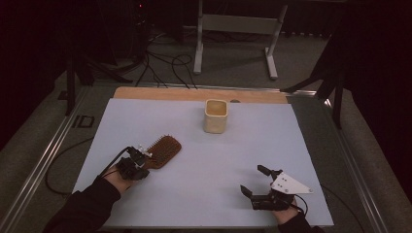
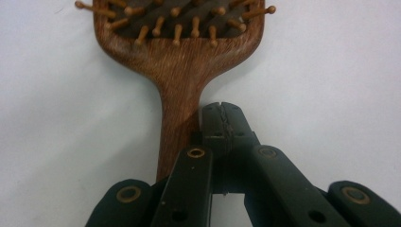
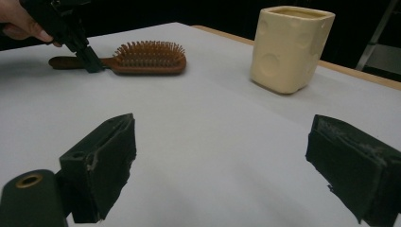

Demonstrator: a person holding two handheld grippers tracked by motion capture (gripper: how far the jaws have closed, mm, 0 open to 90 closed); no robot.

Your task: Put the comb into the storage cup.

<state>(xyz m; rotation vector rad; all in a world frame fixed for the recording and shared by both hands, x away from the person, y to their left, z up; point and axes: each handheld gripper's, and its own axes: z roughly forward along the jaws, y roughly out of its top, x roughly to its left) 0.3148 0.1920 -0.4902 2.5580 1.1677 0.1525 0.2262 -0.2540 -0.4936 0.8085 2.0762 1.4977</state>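
The brown wooden paddle hairbrush (image 1: 162,151) is seen lying flat toward the left edge of the white table surface (image 1: 204,160), its long axis running from the handle at the left gripper (image 2: 221,124), whose jaws are clenched together beside that handle, gripping nothing, up toward the cream square ceramic cup (image 1: 215,116); the right gripper (image 1: 256,181), jaws spread wide, rests well apart near the front edge

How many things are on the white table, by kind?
Hairbrush: 1
Cup: 1
Grippers: 2, left gripper and right gripper
Total: 4
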